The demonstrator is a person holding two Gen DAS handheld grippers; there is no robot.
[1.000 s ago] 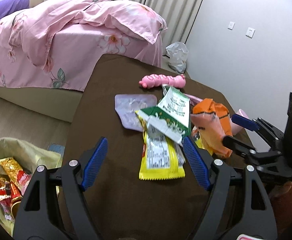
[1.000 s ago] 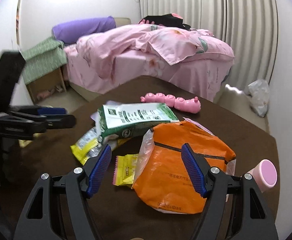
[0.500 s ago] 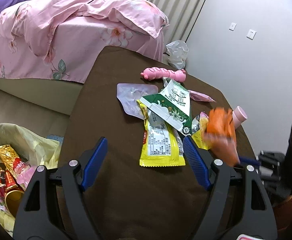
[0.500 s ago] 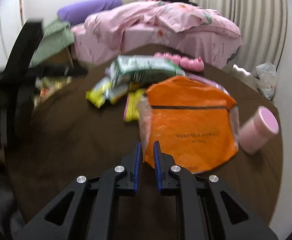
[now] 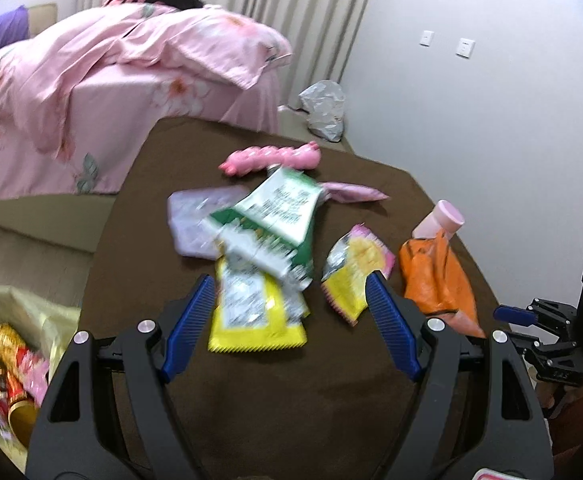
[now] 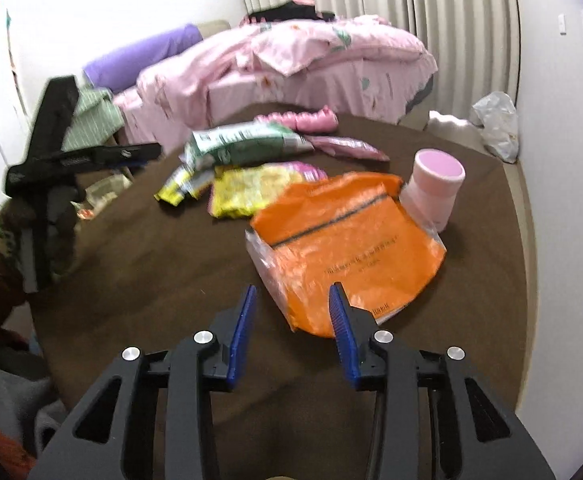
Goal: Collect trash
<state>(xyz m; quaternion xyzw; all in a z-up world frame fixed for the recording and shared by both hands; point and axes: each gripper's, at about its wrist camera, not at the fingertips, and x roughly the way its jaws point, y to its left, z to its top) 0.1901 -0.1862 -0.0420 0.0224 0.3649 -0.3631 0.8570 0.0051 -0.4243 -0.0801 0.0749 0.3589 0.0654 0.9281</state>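
Observation:
Wrappers lie on a brown table (image 5: 251, 400). An orange bag (image 6: 347, 240) lies flat just ahead of my right gripper (image 6: 293, 320), which is open and empty; its edge is near the right finger. It also shows in the left wrist view (image 5: 435, 280). My left gripper (image 5: 289, 322) is open and empty above a yellow wrapper (image 5: 251, 316). A green-white packet (image 5: 275, 220), a yellow-pink wrapper (image 5: 355, 268) and a purple pouch (image 5: 195, 216) lie beyond it.
A trash bag (image 5: 7, 344) with wrappers sits on the floor at the table's left. A pink cup (image 6: 431, 188) stands behind the orange bag. A pink toy (image 5: 271, 158) and a pink packet (image 5: 351, 192) lie farther back. A pink bed (image 5: 111, 80) stands beyond.
My right gripper was shut on the orange bag, dragged it toward the table's near right edge, then opened and let it go. My left gripper stayed open and shifted slightly.

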